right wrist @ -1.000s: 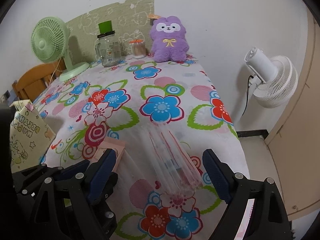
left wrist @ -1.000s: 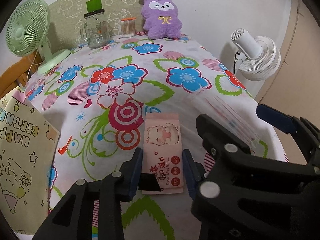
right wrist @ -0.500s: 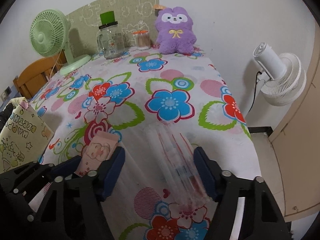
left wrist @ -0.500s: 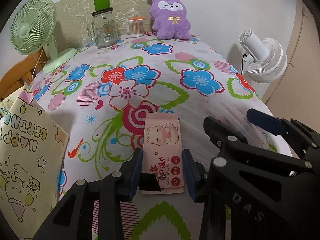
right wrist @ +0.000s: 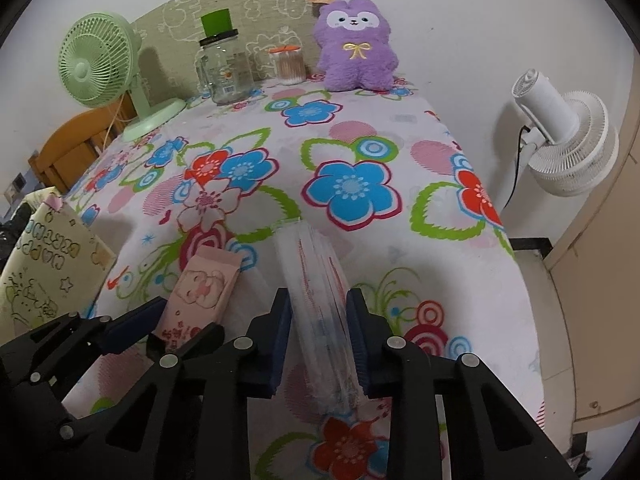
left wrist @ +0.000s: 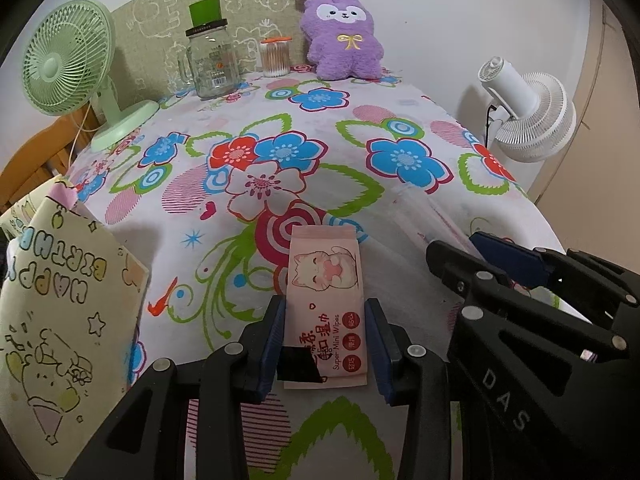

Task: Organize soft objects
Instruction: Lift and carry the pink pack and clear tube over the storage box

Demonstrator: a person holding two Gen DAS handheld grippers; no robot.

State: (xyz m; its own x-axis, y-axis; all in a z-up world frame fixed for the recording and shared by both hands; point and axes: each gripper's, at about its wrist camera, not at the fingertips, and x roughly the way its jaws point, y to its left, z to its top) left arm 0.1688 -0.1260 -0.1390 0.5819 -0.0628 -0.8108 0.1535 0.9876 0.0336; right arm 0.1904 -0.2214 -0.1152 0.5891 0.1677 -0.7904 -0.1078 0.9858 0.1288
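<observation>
My left gripper is shut on a pink pack of wet wipes with a cat print, flat on the flowered tablecloth. The pack also shows in the right wrist view. My right gripper is shut on a clear plastic pack with red stripes, lying lengthwise between the blue pads. The right gripper shows in the left wrist view at the lower right, black body over the clear pack. A purple plush toy sits upright at the table's far edge.
A yellow "Happy Birthday" paper bag stands at the near left. At the back stand a green fan, a glass jar with a green lid and a cotton swab jar. A white fan stands beyond the right edge.
My right gripper has closed from wide open onto the clear plastic pack. My left gripper has stayed shut on the wipes pack.
</observation>
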